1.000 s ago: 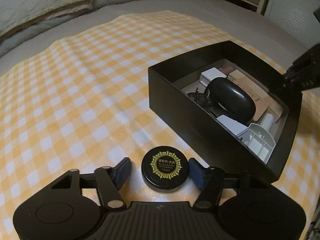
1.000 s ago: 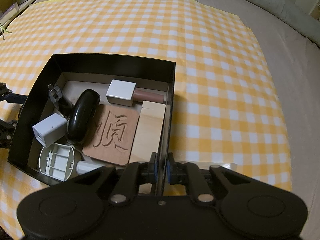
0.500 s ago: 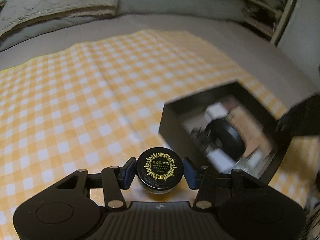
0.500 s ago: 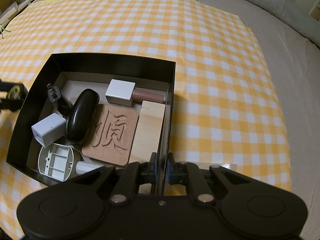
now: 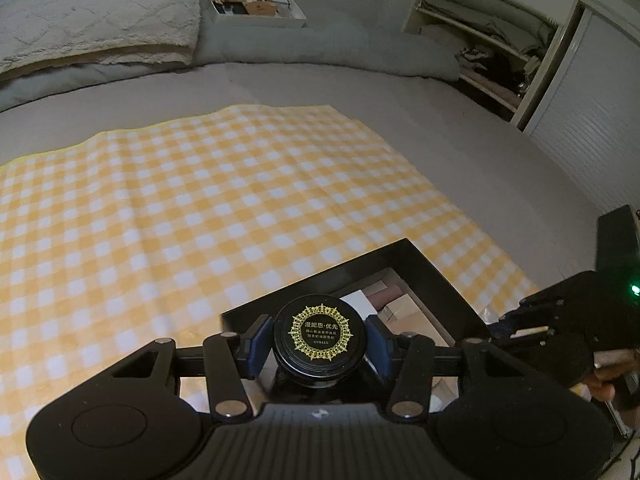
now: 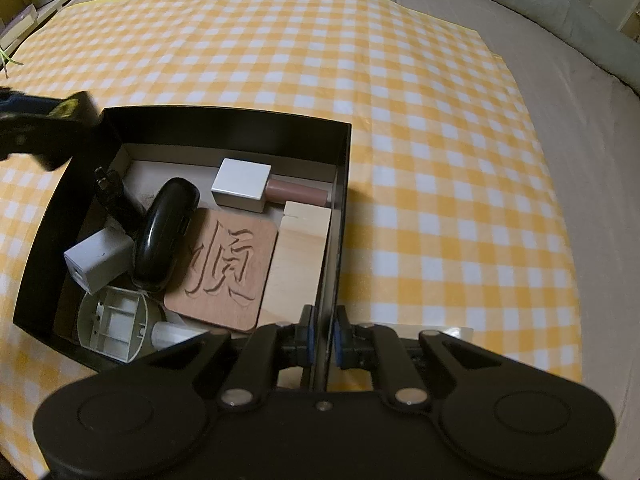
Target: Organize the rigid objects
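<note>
My left gripper point(image 5: 320, 340) is shut on a round black tin point(image 5: 320, 334) with a gold pattern on its lid and holds it in the air above the near edge of the black box point(image 5: 436, 276). My right gripper point(image 6: 322, 336) is shut on the box's right wall point(image 6: 338, 216). In the right wrist view the box holds a carved brown wooden tile point(image 6: 224, 268), a pale wooden block point(image 6: 298, 256), a black oval case point(image 6: 164, 232), a white cube point(image 6: 241, 184), a white charger point(image 6: 96, 260) and a grey round part point(image 6: 116, 322). The left gripper point(image 6: 40, 128) shows over the box's far-left corner.
The box stands on a yellow-and-white checked cloth point(image 5: 180, 200) spread over a grey bed point(image 5: 360, 92). Pillows and a white tray of small items point(image 5: 252, 0) lie at the head. An open closet point(image 5: 500, 52) is at the far right.
My left gripper closed on the tin, lifted it off the cloth and carried it up over the box's edge. My right gripper has stayed clamped on the box wall.
</note>
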Demonstrator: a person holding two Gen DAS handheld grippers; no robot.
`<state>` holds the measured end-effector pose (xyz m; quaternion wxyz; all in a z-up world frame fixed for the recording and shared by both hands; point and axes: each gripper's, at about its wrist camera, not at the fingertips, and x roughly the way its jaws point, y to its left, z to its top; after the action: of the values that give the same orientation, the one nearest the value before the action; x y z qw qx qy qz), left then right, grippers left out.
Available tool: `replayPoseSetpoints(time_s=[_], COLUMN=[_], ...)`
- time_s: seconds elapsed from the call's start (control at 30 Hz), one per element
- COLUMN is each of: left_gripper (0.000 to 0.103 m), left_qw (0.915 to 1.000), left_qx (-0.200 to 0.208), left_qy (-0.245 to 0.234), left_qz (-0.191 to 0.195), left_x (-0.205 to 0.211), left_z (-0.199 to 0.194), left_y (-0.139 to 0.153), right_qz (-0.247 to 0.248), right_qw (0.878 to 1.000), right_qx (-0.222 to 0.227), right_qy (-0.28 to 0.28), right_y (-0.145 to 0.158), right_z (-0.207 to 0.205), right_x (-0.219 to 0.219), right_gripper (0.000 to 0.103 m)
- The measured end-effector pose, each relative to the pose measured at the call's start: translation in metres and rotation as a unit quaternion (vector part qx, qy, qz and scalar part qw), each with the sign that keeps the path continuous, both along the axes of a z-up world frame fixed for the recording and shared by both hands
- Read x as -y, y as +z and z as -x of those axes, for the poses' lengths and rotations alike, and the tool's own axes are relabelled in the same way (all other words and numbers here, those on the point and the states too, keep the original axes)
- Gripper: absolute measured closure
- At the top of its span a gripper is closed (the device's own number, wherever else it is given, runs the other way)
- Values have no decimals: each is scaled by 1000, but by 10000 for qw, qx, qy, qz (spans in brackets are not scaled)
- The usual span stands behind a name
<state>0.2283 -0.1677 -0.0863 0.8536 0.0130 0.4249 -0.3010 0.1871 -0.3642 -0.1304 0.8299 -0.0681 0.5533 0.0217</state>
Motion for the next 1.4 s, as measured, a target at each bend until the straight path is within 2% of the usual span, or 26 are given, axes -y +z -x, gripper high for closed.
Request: replayPoseSetpoints(time_s=[0.27,0.37,0.47,0.87,1.0,1.4], left_gripper=[50,34,29,3,0,0], left_qw=[9994,9989,9981,9980,9977,9967], left_qx=[-240,-342,-475,-405,-409,-367], left_qy=[145,240,333,298,332,429], left_qz=[-226,-214,-205,-395,-431,-579], left_x=[23,24,23,23,20,8], left_z=[-18,-22,-21,-1,4,18], left_y=[-20,-26,-26,-15,-12,-4], right_qz=[-41,-52,-73,-1,8,57], right_qw=[10000,10000,10000,10000,10000,10000], right_qx=[5,6,3,-2,-6,-9], right_qy=[10,16,19,29,20,-20], right_y=[0,0,-1,-2,-2,-3], right_z=[-1,-1,-2,-1,-1,-2], right_x=[1,1,3,-1,-1,-1], right_gripper=[94,94,94,94,94,94])
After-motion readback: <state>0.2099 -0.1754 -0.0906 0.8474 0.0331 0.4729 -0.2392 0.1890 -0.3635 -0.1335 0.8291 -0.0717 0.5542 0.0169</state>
